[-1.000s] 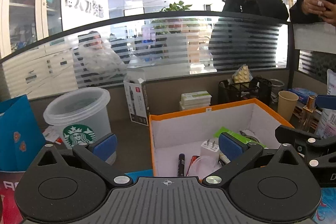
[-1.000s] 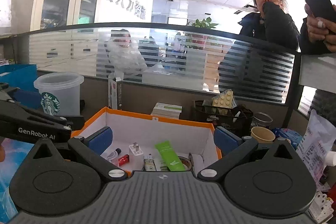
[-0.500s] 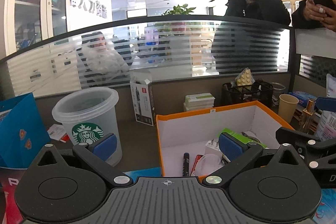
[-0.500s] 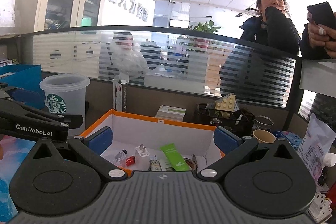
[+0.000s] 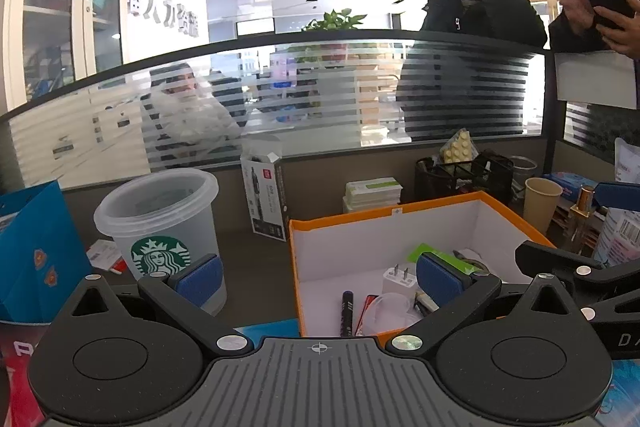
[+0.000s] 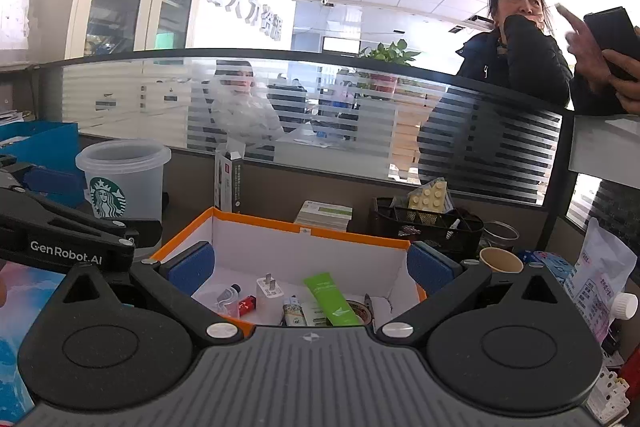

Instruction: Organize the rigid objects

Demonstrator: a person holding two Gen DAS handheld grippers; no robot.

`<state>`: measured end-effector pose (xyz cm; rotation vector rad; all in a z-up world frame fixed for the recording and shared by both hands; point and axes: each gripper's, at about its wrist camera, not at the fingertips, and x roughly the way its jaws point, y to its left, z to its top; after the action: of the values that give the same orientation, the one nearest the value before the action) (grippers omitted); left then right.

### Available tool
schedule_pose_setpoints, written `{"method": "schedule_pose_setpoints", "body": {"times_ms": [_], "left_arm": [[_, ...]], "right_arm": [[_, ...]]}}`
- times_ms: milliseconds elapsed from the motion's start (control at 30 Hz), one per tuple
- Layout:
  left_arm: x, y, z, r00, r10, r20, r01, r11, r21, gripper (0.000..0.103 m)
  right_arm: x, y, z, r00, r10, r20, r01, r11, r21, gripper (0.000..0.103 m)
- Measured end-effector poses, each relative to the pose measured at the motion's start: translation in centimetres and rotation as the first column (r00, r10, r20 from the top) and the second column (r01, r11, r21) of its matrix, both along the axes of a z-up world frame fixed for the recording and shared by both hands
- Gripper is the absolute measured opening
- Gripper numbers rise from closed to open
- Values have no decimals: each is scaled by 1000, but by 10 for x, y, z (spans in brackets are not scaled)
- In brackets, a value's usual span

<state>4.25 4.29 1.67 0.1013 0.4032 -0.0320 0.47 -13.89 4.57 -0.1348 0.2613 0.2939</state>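
An orange-rimmed white box [image 5: 392,213] [image 6: 308,231] stands on the desk and holds several small things: a white charger plug [image 6: 269,289] [image 5: 396,277], a green tube [image 6: 330,297], a black pen [image 5: 346,311], a small bottle [image 6: 293,309] and a tape roll [image 6: 360,309]. My left gripper [image 5: 318,277] is open and empty, held before the box's left front corner. My right gripper [image 6: 308,265] is open and empty, facing the box from the front. The left gripper's body [image 6: 68,235] shows at the left of the right wrist view.
A translucent Starbucks cup [image 5: 160,227] [image 6: 120,179] stands left of the box. A blue bag [image 5: 36,251] is further left. Behind the box are a small carton [image 5: 266,199], stacked boxes [image 5: 374,193], a black mesh organizer [image 5: 464,175] and a paper cup [image 5: 542,201]. A glass partition closes the back.
Both views have shifted slightly, so the box and cup appear a little further right. Both grippers stay open and empty.
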Motion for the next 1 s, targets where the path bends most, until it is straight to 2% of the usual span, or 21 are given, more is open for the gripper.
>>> {"method": "schedule_pose_setpoints", "body": {"times_ms": [1000], "left_arm": [[-1, -2, -4, 1000, 15, -1, -15, 1000, 7, 103]], "right_arm": [[3, -6, -7, 1000, -6, -16, 6, 1000, 1, 103]]}}
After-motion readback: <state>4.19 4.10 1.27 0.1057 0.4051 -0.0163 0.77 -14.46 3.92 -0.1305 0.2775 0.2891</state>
